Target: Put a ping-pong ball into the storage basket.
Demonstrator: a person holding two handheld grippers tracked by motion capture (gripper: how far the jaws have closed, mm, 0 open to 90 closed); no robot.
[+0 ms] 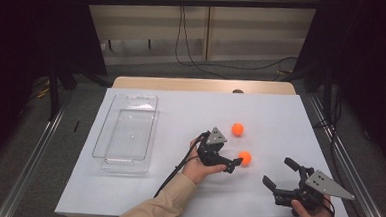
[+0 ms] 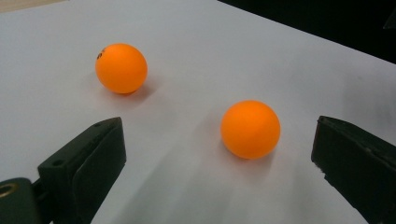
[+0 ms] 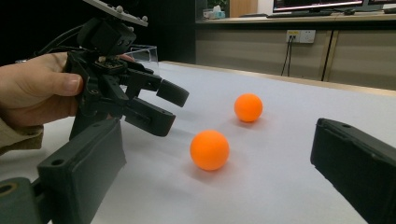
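Near the middle of the white table (image 1: 142, 186) lie two orange balls, both bare on the surface and well apart from the clear plastic tray (image 1: 126, 133) at the left. The nearer ball (image 1: 245, 158) sits just beyond the tips of the left gripper (image 1: 234, 163); in the left gripper view it lies between the two black jaws, a little toward the right one, and touches neither. The farther ball (image 1: 237, 129) rests toward the back, apart from the first.

The left gripper's jaws stand wide, holding nothing. The right gripper (image 1: 279, 174) hovers near the front right corner of the table, its jaws likewise spread wide and empty.

By their look these are table-tennis balls: smooth, hollow and very light, I judge. Such a ball should roll at the slightest nudge, so one jaw arriving first would likely knock it away. A hard squeeze could dent the thin shell, and the slick round surface may squirt out of an off-centre pinch. The sound hold is across the widest part, jaws meeting opposite sides at mid-height, closing gently.

Count: two balls, one tray, two grippers, one table.
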